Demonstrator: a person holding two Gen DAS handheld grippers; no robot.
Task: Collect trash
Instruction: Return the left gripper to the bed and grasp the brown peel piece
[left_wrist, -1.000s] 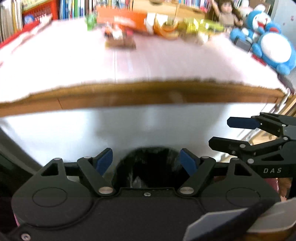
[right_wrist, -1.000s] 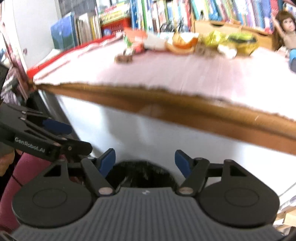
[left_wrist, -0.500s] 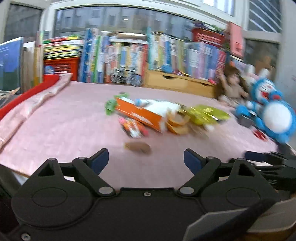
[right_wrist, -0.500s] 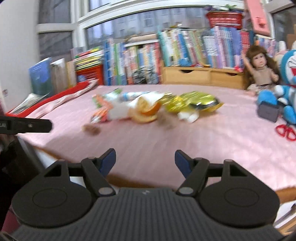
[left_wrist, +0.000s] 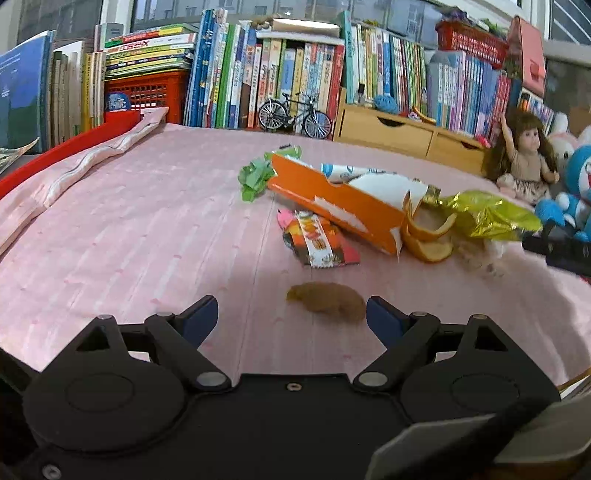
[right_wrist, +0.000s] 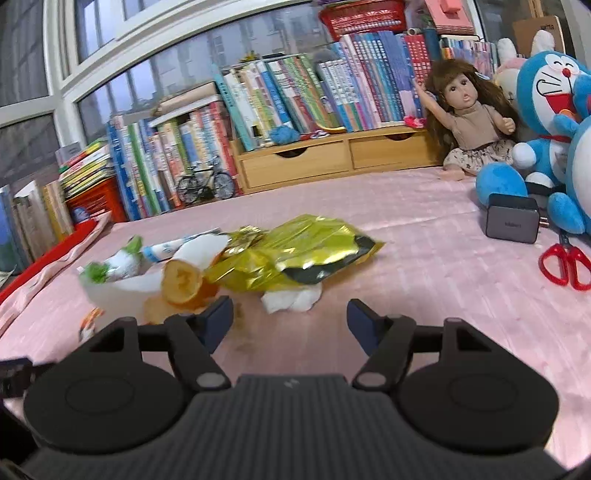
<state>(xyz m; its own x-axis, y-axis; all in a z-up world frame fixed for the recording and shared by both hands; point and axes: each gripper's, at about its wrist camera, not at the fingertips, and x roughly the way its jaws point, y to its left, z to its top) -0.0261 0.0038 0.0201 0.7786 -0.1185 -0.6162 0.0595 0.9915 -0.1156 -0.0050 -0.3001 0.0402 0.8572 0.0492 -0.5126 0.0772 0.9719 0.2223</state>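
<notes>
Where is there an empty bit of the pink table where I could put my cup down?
The pink cloth lies bare between the folded pink fabric and the green wrapper. In the right wrist view, another bare patch sits between the gold bag and the red scissors. It is crowded around the orange box.

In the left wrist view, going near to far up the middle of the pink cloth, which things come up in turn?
Brown lump → red snack wrapper → orange carton → green crumpled wrapper → toy bicycle → row of books.
</notes>
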